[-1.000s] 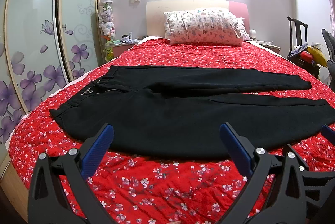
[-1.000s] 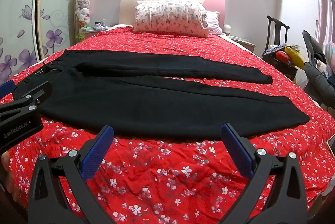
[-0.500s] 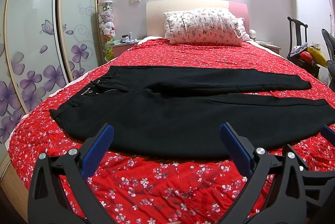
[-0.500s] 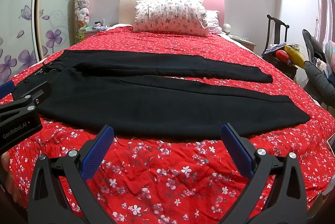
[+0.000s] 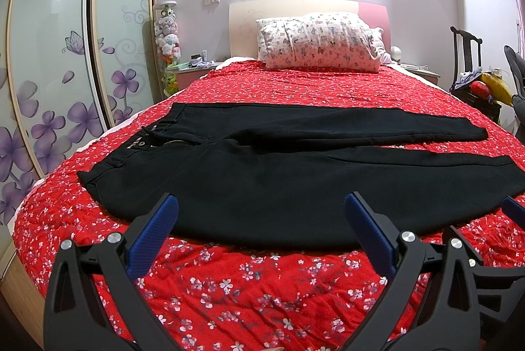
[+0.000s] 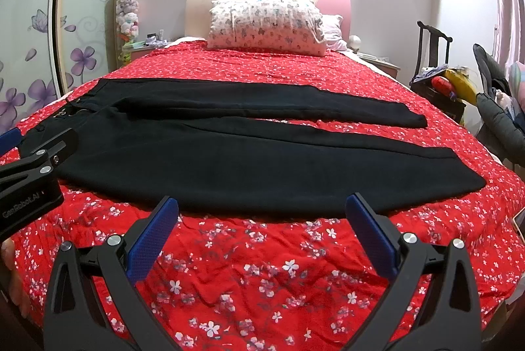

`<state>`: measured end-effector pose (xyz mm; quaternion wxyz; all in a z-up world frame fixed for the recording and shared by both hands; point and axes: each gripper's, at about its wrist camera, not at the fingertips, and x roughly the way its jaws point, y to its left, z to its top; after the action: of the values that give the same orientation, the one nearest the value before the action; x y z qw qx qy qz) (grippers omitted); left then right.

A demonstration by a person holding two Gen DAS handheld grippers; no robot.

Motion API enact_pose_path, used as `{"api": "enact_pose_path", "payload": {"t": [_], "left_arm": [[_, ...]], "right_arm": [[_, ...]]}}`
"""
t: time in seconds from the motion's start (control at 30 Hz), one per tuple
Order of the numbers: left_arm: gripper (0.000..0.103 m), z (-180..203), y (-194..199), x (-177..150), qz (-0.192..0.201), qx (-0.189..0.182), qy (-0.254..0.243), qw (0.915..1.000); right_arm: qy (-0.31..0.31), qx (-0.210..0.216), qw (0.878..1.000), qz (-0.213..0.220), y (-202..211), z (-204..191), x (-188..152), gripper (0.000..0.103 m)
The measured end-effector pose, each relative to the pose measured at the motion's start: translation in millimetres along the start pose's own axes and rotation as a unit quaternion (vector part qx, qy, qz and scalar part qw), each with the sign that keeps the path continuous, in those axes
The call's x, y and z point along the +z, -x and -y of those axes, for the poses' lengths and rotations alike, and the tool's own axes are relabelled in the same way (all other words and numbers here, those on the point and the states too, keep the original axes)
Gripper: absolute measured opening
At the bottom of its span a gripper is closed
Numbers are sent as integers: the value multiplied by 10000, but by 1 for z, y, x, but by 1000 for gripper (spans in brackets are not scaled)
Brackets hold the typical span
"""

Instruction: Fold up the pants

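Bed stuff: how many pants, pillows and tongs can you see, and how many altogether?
Black pants: 1
Pillows: 2, the patterned pillow and the pink pillow behind it
Tongs: 2, the left tongs and the right tongs, both open
Total: 5

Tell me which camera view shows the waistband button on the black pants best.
The left wrist view: the waistband button on the black pants sits nearer and clearer there. In the right wrist view it is small, far left and distorted, just beyond the left claw.
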<state>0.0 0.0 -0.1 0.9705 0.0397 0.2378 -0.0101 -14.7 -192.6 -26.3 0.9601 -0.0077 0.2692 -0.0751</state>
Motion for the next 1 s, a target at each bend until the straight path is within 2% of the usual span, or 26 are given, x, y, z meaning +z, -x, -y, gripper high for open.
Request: {"api": "enact_pose_path", "payload": {"t": [1.0], "left_arm": [[101,0,0,0,3,0,2,10000]], "right_arm": [[-15,5,10000,-14,-1,2,1,102]]}}
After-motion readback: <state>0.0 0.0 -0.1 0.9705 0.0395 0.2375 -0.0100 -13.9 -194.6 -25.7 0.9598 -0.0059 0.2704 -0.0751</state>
